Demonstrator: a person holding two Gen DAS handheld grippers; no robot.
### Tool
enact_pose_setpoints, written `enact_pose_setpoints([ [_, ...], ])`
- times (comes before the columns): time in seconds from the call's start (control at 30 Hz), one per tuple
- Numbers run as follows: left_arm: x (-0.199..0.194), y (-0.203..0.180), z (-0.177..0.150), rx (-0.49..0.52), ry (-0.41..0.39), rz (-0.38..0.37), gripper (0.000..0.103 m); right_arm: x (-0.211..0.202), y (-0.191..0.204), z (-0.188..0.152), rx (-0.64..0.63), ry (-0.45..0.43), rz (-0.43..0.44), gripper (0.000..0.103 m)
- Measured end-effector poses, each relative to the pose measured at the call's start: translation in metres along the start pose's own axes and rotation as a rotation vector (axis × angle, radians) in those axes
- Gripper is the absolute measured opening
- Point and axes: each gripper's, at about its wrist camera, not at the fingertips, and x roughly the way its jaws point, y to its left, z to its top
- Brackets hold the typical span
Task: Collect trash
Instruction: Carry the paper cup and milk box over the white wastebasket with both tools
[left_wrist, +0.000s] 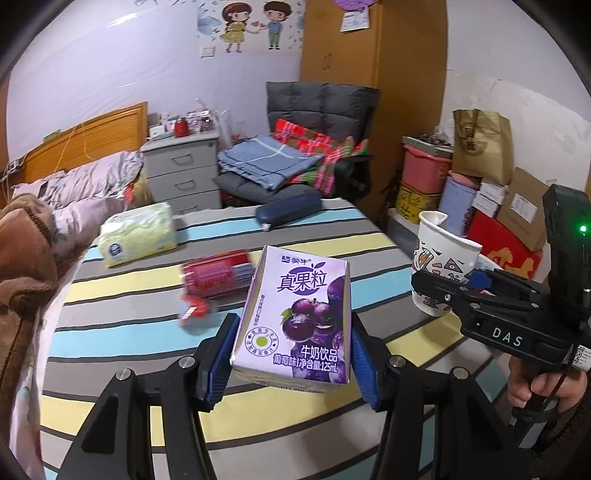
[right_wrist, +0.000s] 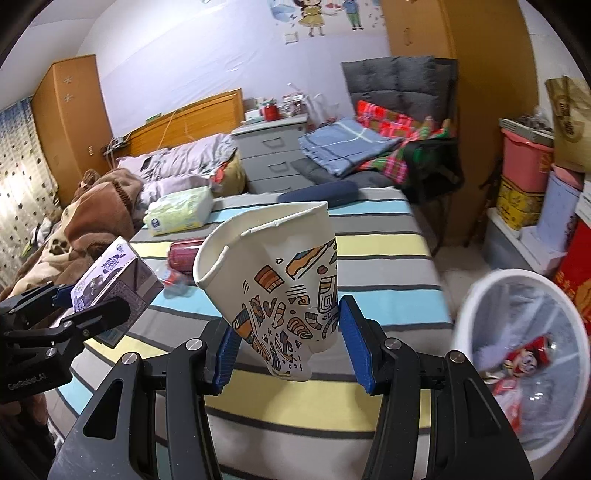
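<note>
My left gripper (left_wrist: 291, 354) is shut on a purple grape milk carton (left_wrist: 299, 314) and holds it upright above the striped bed. The carton also shows at the left of the right wrist view (right_wrist: 114, 284). My right gripper (right_wrist: 288, 343) is shut on a dented white paper cup (right_wrist: 280, 288) with orange and blue drawings, held above the bed; the cup also shows in the left wrist view (left_wrist: 441, 266). A crushed red can (left_wrist: 218, 275) lies on the bed. A white trash bin (right_wrist: 524, 354) with a clear liner stands beside the bed at the right and holds red trash.
On the striped bed (left_wrist: 332, 236) lie a tissue pack (left_wrist: 138, 236) and a dark blue case (left_wrist: 290, 210). Blankets pile at the left. A grey drawer unit (left_wrist: 181, 170), a chair with folded cloths (left_wrist: 295, 155) and stacked boxes (left_wrist: 509, 206) stand behind.
</note>
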Motion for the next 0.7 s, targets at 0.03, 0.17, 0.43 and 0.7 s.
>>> enact_pose_setpoints([
  [0.03, 0.000, -0.006, 0.001, 0.006, -0.002, -0.005, 0.057, -0.003, -0.004, -0.001, 0.005, -0.004, -0.006, 0.053],
  [0.17, 0.000, -0.033, 0.004, 0.031, -0.008, -0.035, 0.057, -0.016, -0.020, -0.003, 0.024, -0.020, -0.032, 0.053],
  [0.43, 0.007, -0.095, 0.013, 0.095, -0.013, -0.084, 0.057, -0.037, -0.057, -0.012, 0.072, -0.041, -0.084, 0.053],
  [0.7, 0.024, -0.153, 0.017, 0.158, -0.010, -0.132, 0.057, -0.057, -0.097, -0.023, 0.110, -0.046, -0.148, 0.053],
])
